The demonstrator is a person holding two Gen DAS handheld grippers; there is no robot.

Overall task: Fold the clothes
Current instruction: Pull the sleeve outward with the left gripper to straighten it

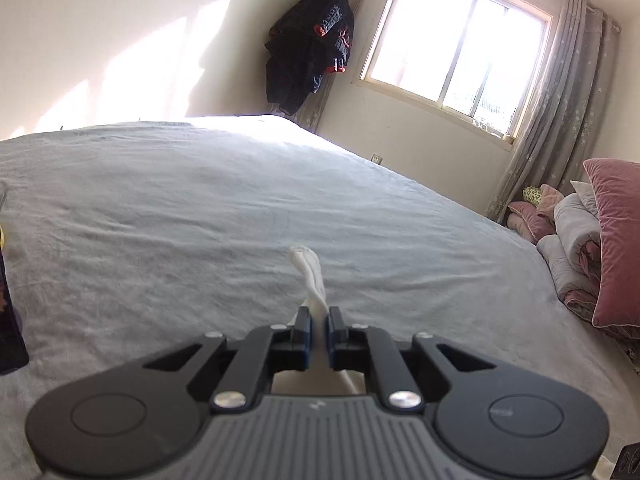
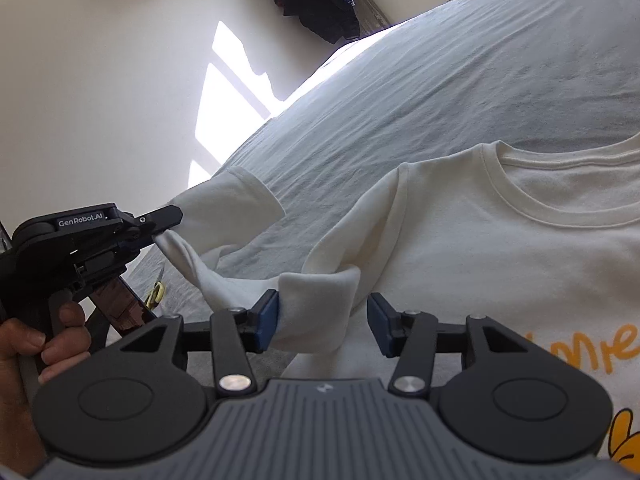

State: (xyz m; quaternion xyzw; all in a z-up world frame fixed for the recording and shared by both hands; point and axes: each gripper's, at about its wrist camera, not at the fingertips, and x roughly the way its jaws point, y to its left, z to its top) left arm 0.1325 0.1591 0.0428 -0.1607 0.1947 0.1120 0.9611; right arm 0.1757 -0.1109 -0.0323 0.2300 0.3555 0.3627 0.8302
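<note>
Right wrist cam: my right gripper (image 2: 322, 322) has jaws apart w/ a bunched fold of the cream cotton T-shirt (image 2: 500, 248) between them, not pinched. My left gripper (image 2: 162, 227) is clamped on its sleeve, shirt lying on grey bedspread (image 2: 440, 80).

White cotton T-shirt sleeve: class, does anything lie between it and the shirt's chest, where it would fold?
Nothing visible does. The left claw pinches the sleeve; only bare grey bedsheet lies before the chest.

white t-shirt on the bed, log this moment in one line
left tongs: shut on sleeve | right tongs: open, fold between | white cotton t-shirt: on grey bedspread
</note>
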